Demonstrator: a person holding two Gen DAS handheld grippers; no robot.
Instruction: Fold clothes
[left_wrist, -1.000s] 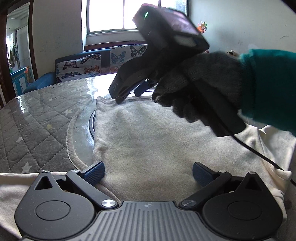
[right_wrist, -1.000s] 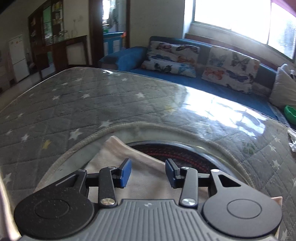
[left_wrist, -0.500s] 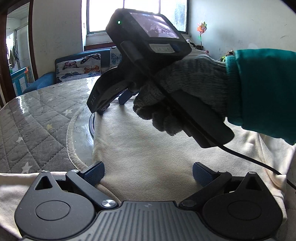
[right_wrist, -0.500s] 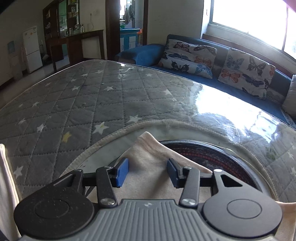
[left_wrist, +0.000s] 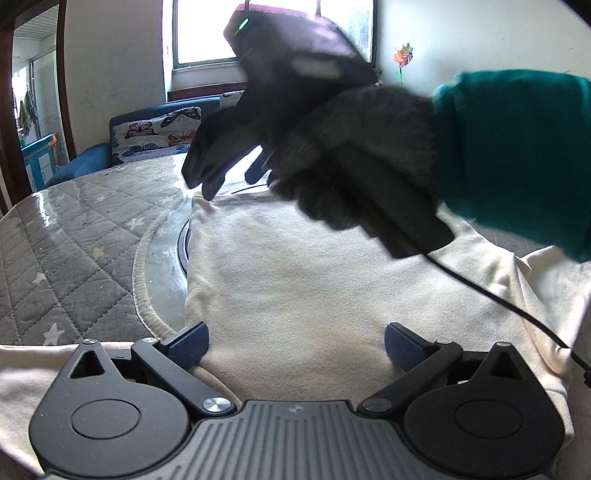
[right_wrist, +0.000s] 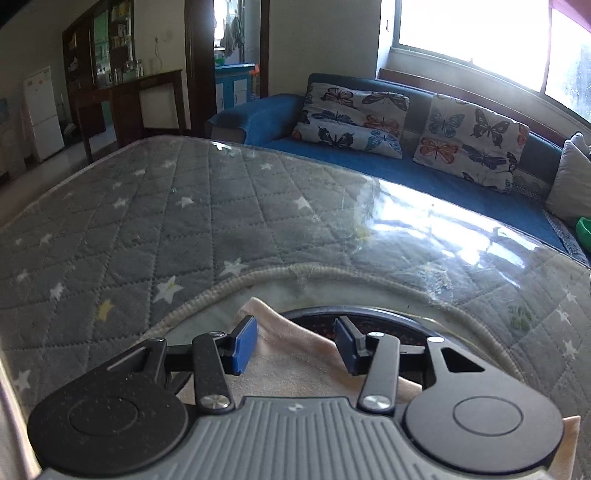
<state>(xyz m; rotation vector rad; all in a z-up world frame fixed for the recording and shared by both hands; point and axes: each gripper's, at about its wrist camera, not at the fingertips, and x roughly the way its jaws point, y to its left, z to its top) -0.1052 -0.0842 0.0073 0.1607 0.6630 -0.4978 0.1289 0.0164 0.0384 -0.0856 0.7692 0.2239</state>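
Note:
A cream garment (left_wrist: 295, 280) lies folded on the glass-topped table. My left gripper (left_wrist: 295, 341) is open wide, low over the garment's near part, holding nothing. In the left wrist view my right gripper (left_wrist: 232, 177), held by a grey-gloved hand, hovers at the garment's far left corner. In the right wrist view the right gripper (right_wrist: 295, 341) is open, its blue pads (right_wrist: 243, 343) on either side of the cream corner (right_wrist: 273, 332), not closed on it.
The table carries a grey quilted star cover (right_wrist: 166, 221) under glass with a round cream-trimmed opening (right_wrist: 332, 273) and a dark disc (right_wrist: 325, 323). A blue sofa with butterfly cushions (right_wrist: 354, 118) stands beyond. A black cable (left_wrist: 498, 299) trails over the garment.
The right gripper has dipped lower over the garment's far left corner and its jaws have opened a little wider. The left gripper has stayed in place, open.

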